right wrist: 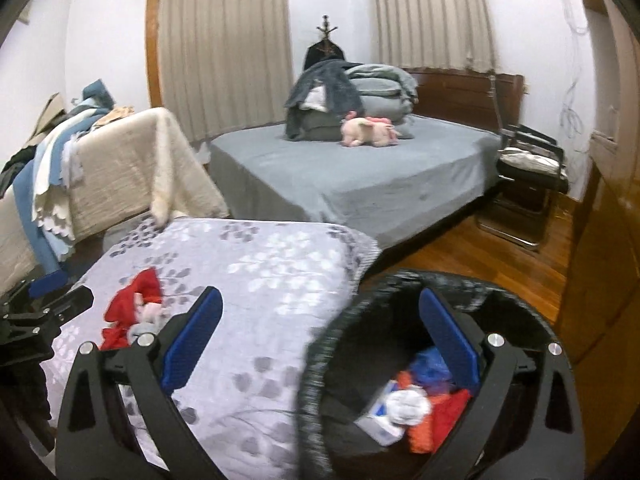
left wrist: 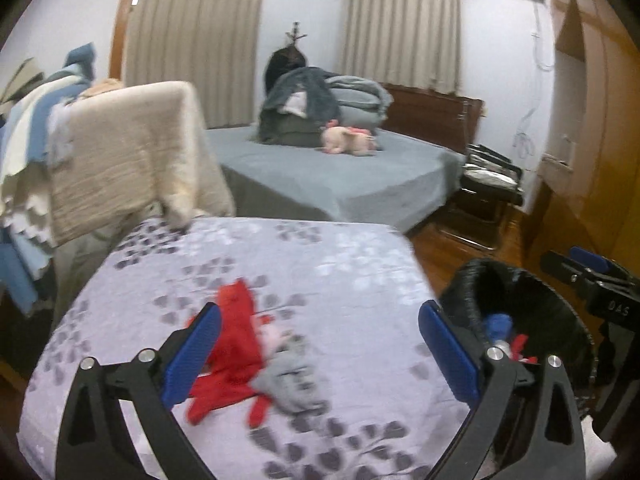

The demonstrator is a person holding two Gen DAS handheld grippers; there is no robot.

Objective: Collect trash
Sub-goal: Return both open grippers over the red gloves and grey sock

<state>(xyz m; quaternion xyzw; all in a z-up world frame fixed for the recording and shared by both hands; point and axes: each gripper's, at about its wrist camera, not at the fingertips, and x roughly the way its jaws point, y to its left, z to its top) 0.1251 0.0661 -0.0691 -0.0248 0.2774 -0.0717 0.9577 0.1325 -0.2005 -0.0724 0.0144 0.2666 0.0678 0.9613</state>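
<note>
Both wrist cameras are looking forward and downward from close above the patterned blanket [left wrist: 248, 264]. The left is facing the red cloth [left wrist: 236, 344], the right the black bin [right wrist: 400, 360]; both are sharing the grey bed [right wrist: 360, 176] behind.

- grey bed [right wrist: 360, 184], 12 o'clock, folded blankets [right wrist: 380, 84] piled on it
- pink plush toy [right wrist: 370, 132] just beside the blankets
- beige curtains [right wrist: 224, 48], 11 o'clock
- cream throw [left wrist: 132, 152], 10 o'clock
- black chair [right wrist: 528, 184], 2 o'clock, on wooden floor [right wrist: 460, 256]
</note>
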